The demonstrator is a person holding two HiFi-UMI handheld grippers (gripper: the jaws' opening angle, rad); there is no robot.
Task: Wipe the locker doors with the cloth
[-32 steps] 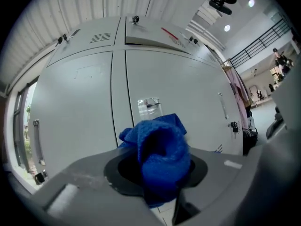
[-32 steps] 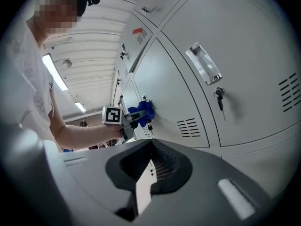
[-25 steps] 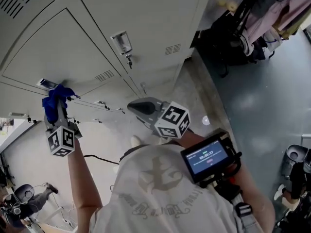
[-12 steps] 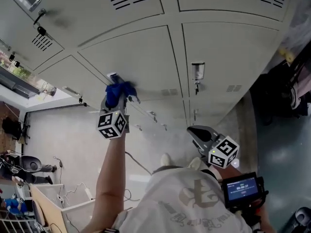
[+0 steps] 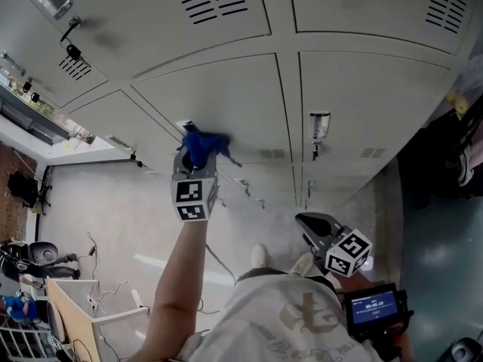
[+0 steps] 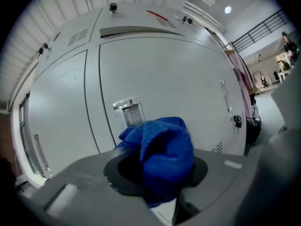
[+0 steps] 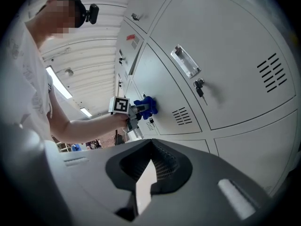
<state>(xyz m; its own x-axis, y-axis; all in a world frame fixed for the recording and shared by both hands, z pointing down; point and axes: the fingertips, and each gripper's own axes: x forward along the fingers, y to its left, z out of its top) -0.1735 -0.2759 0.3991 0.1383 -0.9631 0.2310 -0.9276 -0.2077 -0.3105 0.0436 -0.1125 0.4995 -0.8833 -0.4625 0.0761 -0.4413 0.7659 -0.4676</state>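
Grey locker doors (image 5: 226,96) fill the upper head view. My left gripper (image 5: 196,161) is held out at arm's length, shut on a bunched blue cloth (image 5: 202,143) that is pressed against a door just beside its metal latch plate (image 5: 183,124). In the left gripper view the cloth (image 6: 164,140) bulges out of the left gripper (image 6: 157,168), and the latch plate (image 6: 128,109) sits right behind it. My right gripper (image 5: 315,228) hangs low near my body, away from the lockers. In the right gripper view the right gripper (image 7: 150,149) is shut and holds nothing, and the cloth (image 7: 145,105) shows far off.
The neighbouring door has a latch with a key (image 5: 319,124) and vent slots (image 5: 373,153). A small timer screen (image 5: 373,306) sits by my right forearm. Dark bags and hanging clothes (image 5: 462,153) stand right of the lockers. A pale open box with cables (image 5: 83,304) lies on the floor at lower left.
The head view has swung up and left along the lockers. The left gripper stays by the same latch with the cloth. The right gripper has sunk lower and to the right in view.
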